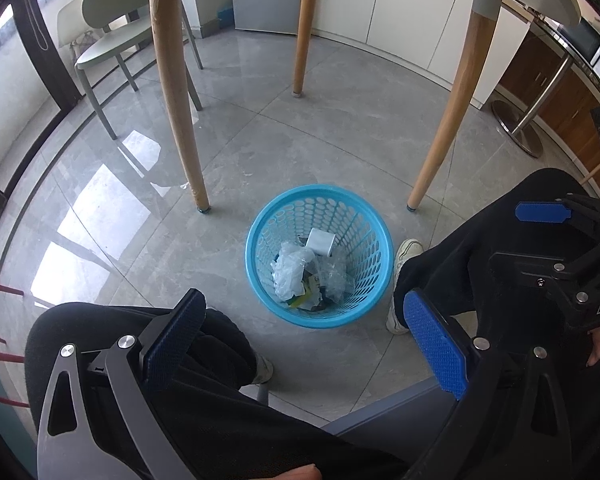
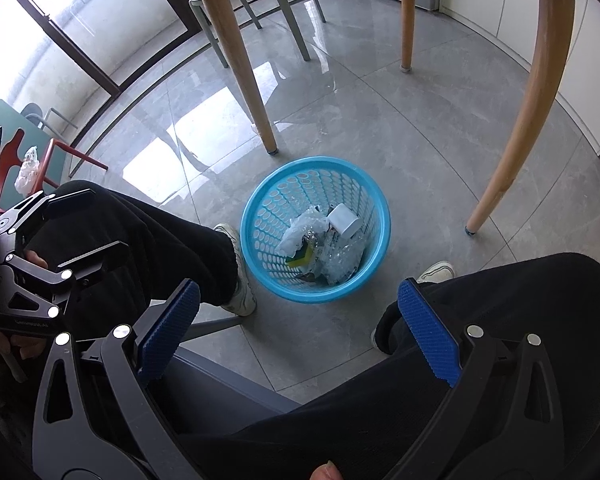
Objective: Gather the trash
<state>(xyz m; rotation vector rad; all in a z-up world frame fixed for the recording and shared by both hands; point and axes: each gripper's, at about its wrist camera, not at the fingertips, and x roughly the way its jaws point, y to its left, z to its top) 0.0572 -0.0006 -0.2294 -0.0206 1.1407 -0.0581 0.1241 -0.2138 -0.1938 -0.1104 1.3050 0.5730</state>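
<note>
A blue perforated plastic basket point(image 1: 260, 236) stands on the grey floor between the person's feet; it also shows in the right wrist view point(image 2: 260, 208). Inside lie crumpled clear plastic point(image 1: 290, 268), a small white box point(image 1: 320, 242) and a yellow-green wrapper point(image 2: 302, 258). My left gripper point(image 1: 306, 340) is open and empty, held above the knees with the basket ahead between its fingers. My right gripper point(image 2: 298, 332) is open and empty too, just this side of the basket. The right gripper also shows at the right edge of the left wrist view point(image 1: 480, 254).
Wooden table legs point(image 1: 178, 120) point(image 1: 444, 132) stand beyond the basket. A pale green chair point(image 1: 112, 40) is at the back left. The person's legs in black trousers point(image 2: 140, 232) and white shoes point(image 1: 406, 252) flank the basket. A crumpled plastic piece point(image 2: 28, 174) lies at far left.
</note>
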